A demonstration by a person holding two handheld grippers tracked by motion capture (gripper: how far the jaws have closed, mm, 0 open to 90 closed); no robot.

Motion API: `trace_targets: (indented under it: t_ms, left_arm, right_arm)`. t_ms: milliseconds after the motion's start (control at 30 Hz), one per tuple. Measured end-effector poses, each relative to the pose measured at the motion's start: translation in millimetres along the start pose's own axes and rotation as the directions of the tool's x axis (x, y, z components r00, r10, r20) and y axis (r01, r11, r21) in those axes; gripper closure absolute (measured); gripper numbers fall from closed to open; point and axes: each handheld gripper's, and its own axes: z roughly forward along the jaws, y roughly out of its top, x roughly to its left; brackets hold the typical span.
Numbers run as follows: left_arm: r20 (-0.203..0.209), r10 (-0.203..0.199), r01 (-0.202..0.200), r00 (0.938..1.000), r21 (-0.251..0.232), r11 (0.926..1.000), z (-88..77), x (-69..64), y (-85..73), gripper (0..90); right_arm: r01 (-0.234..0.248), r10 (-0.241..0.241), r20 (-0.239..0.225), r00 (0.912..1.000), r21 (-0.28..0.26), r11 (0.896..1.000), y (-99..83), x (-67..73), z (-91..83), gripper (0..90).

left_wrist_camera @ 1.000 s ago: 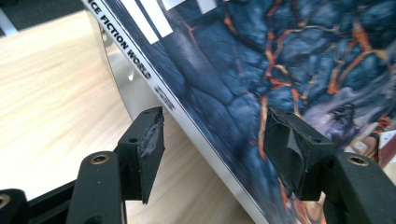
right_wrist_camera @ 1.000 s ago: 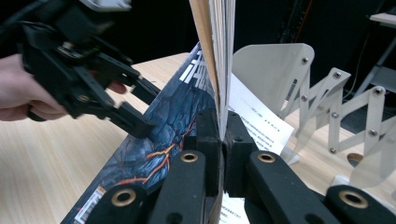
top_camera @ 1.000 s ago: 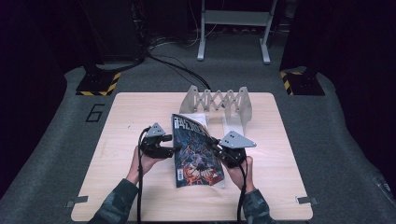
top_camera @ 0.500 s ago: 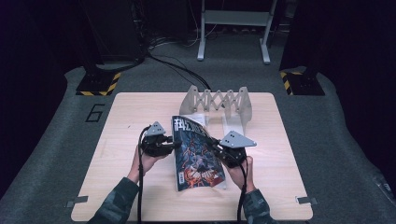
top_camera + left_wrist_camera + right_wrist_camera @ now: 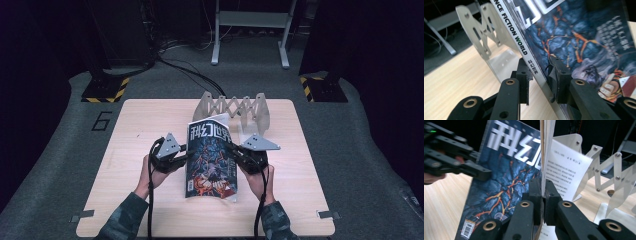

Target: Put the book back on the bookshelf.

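A magazine (image 5: 210,160) with a dark blue cover and orange cracks is held tilted up off the wooden table (image 5: 140,125), between both grippers. My left gripper (image 5: 187,155) grips its spine (image 5: 534,70); the jaws have just been closing, and the pads (image 5: 560,75) now press on the spine and cover. My right gripper (image 5: 232,152) is shut on the magazine's open page edge (image 5: 543,170). In the right gripper view the cover (image 5: 506,177) faces left, a white inner page (image 5: 566,167) hangs right, and the left gripper (image 5: 474,171) reaches in from the left.
A silver folding scissor rack (image 5: 240,107) stands just behind the magazine at the table's back edge; it is also in the left gripper view (image 5: 481,32) and the right gripper view (image 5: 604,170). Stand bases with yellow-black stripes (image 5: 105,92) sit on the grey floor beyond.
The left gripper's jaws closed on the magazine's spine and the hand rose a little. The magazine tipped up from lying nearly flat to standing steeper, top toward the rack. The right gripper stayed put.
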Motion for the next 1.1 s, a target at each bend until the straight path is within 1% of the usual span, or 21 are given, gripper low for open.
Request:
trace_targets:
  t_ms: [100, 200, 233, 300, 367, 400, 500, 567, 600, 633, 667, 700, 733, 767, 833, 867, 900, 967, 1000, 1033, 1100]
  left_arm:
    - [-0.006, 0.026, -0.026, 0.9996, -0.007, 0.9996, -2.4, -3.9, 2.4, 72.4]
    - [-0.012, 0.062, -0.062, 0.9980, -0.020, 0.9979, -5.6, -7.6, 4.4, 72.6]
    - [-0.017, 0.070, -0.071, 0.9974, -0.030, 0.9970, -6.4, -9.0, 4.8, 72.7]
    - [-0.028, 0.107, -0.108, 0.9939, -0.049, 0.9930, -9.3, -11.3, 5.7, 72.7]
    - [-0.041, 0.145, -0.147, 0.9886, -0.076, 0.9862, -12.9, -14.2, 6.1, 72.7]
    - [-0.048, 0.167, -0.171, 0.9848, -0.086, 0.9816, -15.1, -15.4, 6.4, 72.7]
    - [-0.069, 0.229, -0.236, 0.9710, -0.131, 0.9628, -21.8, -19.8, 4.1, 72.7]
    - [-0.060, 0.235, -0.241, 0.9701, -0.132, 0.9614, -24.2, -20.1, -0.2, 72.8]
    - [-0.039, 0.227, -0.230, 0.9731, -0.118, 0.9660, -24.3, -19.0, -2.7, 72.4]
    - [-0.018, 0.214, -0.215, 0.9766, -0.112, 0.9702, -23.7, -18.0, -3.9, 72.0]
    - [-0.003, 0.208, -0.207, 0.9782, -0.108, 0.9724, -23.0, -17.7, -5.0, 71.3]
    - [0.018, 0.199, -0.196, 0.9799, -0.104, 0.9751, -22.2, -16.6, -5.8, 70.7]
    - [0.030, 0.183, -0.179, 0.9827, -0.099, 0.9788, -20.7, -15.2, -5.7, 69.6]
    - [0.030, 0.177, -0.174, 0.9837, -0.095, 0.9802, -20.1, -14.4, -5.4, 69.0]
    - [0.059, 0.161, -0.155, 0.9852, -0.095, 0.9833, -18.8, -11.1, -3.8, 68.3]
    - [0.063, 0.159, -0.153, 0.9853, -0.091, 0.9841, -18.3, -10.4, -2.8, 67.5]
    - [0.067, 0.161, -0.155, 0.9847, -0.083, 0.9843, -17.9, -10.3, -1.6, 67.1]
    - [0.053, 0.175, -0.171, 0.9832, -0.073, 0.9826, -16.8, -11.3, 0.0, 65.8]
    - [0.053, 0.189, -0.185, 0.9806, -0.069, 0.9803, -16.8, -11.3, 0.4, 65.5]
    - [0.050, 0.194, -0.190, 0.9798, -0.072, 0.9792, -16.5, -11.6, 0.4, 65.6]
    - [0.033, 0.217, -0.215, 0.9756, -0.065, 0.9745, -17.4, -12.9, -0.3, 66.2]
  right_arm:
    - [-0.024, 0.024, 0.008, 0.9997, 0.008, 1.000, 1.7, -3.3, 1.5, 87.2]
    - [-0.043, 0.043, 0.019, 0.9989, 0.016, 0.999, 3.6, -4.1, 1.6, 87.1]
    - [-0.047, 0.047, 0.022, 0.9987, 0.016, 0.999, 4.4, -4.4, 1.5, 87.2]
    - [-0.053, 0.052, 0.025, 0.9983, 0.014, 0.999, 6.7, -4.9, 1.3, 87.2]
    - [-0.047, 0.046, 0.030, 0.9985, 0.004, 0.999, 9.6, -5.4, 0.1, 87.2]
    - [-0.045, 0.045, 0.030, 0.9985, -0.003, 0.999, 11.2, -5.3, -0.8, 87.1]
    - [-0.034, 0.035, 0.030, 0.9989, -0.032, 0.999, 15.2, -3.1, -4.8, 87.1]
    - [0.009, -0.008, 0.024, 0.9997, -0.042, 0.999, 15.4, -0.8, -7.3, 86.8]
    - [0.024, -0.023, 0.013, 0.9996, -0.039, 0.999, 14.1, -0.4, -8.1, 86.9]
    - [0.030, -0.030, 0.002, 0.9996, -0.029, 0.999, 12.0, -0.4, -8.2, 87.0]
    - [0.028, -0.028, -0.001, 0.9996, -0.028, 0.999, 10.8, 0.5, -7.8, 87.1]
    - [0.039, -0.039, -0.006, 0.9992, -0.027, 0.999, 9.8, 0.6, -7.7, 87.2]
    - [0.035, -0.035, -0.004, 0.9994, -0.026, 0.999, 9.0, 1.7, -7.0, 87.2]
    - [0.041, -0.041, -0.008, 0.9991, -0.025, 0.999, 8.4, 2.0, -6.3, 87.3]
    - [0.039, -0.040, -0.008, 0.9992, -0.025, 0.999, 8.1, 3.4, -5.9, 87.3]
    - [0.038, -0.038, -0.008, 0.9992, -0.026, 0.999, 8.3, 3.6, -5.6, 87.3]
    - [0.037, -0.037, -0.010, 0.9992, -0.028, 0.999, 8.3, 3.7, -5.7, 87.3]
    - [0.043, -0.043, -0.015, 0.9990, -0.026, 0.999, 8.1, 2.9, -5.6, 87.3]
    - [0.042, -0.043, -0.018, 0.9989, -0.028, 0.999, 7.9, 2.8, -5.6, 87.3]
    - [0.045, -0.045, -0.019, 0.9988, -0.029, 0.999, 7.6, 3.1, -5.5, 87.2]
    - [0.047, -0.048, -0.025, 0.9985, -0.029, 0.998, 7.9, 3.3, -5.6, 87.2]
